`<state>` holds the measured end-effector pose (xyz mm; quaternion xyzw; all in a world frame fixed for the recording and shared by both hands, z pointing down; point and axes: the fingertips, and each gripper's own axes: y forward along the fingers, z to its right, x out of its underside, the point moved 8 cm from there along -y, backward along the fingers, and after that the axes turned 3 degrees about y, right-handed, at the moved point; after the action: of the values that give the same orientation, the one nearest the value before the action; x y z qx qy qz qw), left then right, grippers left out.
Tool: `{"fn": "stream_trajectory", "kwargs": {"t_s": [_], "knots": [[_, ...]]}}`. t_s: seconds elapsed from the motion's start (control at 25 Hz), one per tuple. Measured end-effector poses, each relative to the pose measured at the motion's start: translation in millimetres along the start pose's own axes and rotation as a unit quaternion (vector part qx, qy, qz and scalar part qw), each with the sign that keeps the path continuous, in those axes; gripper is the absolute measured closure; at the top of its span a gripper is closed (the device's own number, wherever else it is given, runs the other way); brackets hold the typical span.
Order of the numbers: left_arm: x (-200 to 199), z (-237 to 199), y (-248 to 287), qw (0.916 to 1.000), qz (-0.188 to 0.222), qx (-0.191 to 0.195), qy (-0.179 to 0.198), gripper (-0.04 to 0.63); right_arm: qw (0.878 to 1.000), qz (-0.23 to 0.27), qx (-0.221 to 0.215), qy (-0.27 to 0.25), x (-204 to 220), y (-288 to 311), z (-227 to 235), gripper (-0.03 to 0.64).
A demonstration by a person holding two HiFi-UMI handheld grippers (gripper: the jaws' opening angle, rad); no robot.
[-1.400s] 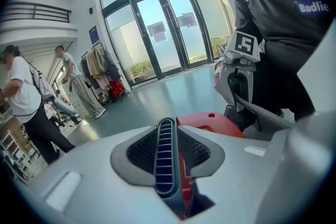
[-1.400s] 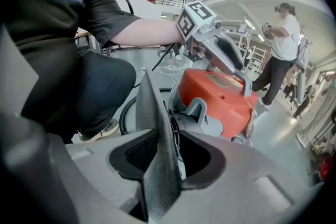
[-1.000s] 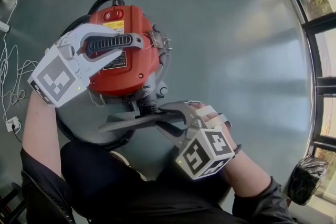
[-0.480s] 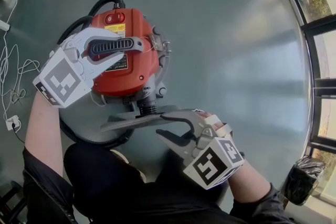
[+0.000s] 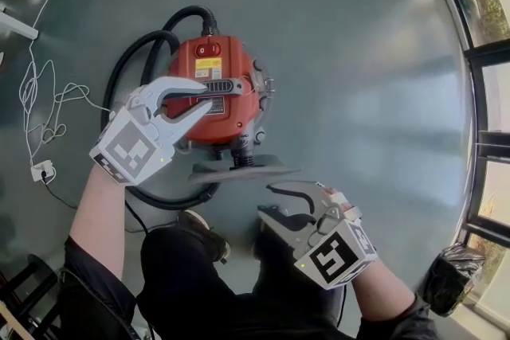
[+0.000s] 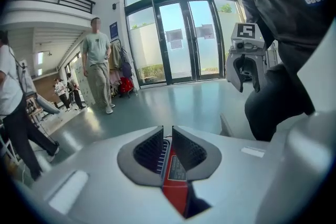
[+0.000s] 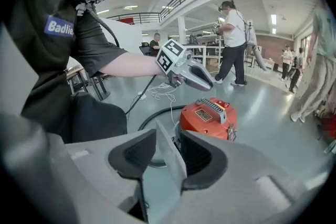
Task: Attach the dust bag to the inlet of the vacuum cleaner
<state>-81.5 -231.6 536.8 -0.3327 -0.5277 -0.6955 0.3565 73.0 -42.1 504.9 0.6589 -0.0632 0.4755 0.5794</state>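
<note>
The left claw, jaws just closing to an empty slit, hovers over the round red vacuum cleaner, its yellow label illegible, while the right claw gapes.

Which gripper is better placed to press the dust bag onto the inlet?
Probably the right gripper: open, it sits just beside the dust bag at the inlet. The left gripper, its jaws just closing on nothing, is over the vacuum cleaner's handle.
</note>
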Motion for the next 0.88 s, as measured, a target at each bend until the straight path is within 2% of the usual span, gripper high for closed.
{"fn": "stream_trajectory", "kwargs": {"t_s": [0.12, 0.24, 0.48, 0.68, 0.88], "knots": [[-22.1, 4.2, -29.6, 0.9998, -0.005, -0.006, -0.02, 0.525, 1.0, 0.001, 0.0, 0.011, -24.6, -22.2, -8.0, 0.479], [-50.3, 11.4, -66.8, 0.9989, -0.003, -0.023, -0.041, 0.517, 0.999, 0.029, 0.022, 0.013, -53.3, -49.9, -18.9, 0.479], [-128.0, 42.0, -154.0, 0.9951, -0.004, -0.054, -0.082, 0.515, 0.997, 0.064, 0.044, 0.027, -102.2, -105.9, -56.3, 0.479], [-191.3, 74.6, -215.4, 0.9907, 0.008, -0.075, -0.114, 0.503, 0.991, 0.108, 0.037, 0.075, -138.6, -143.7, -81.4, 0.478], [-253.8, 96.1, -266.6, 0.9812, 0.018, -0.105, -0.161, 0.495, 0.986, 0.115, 0.011, 0.123, -159.3, -183.7, -98.4, 0.478]]}}
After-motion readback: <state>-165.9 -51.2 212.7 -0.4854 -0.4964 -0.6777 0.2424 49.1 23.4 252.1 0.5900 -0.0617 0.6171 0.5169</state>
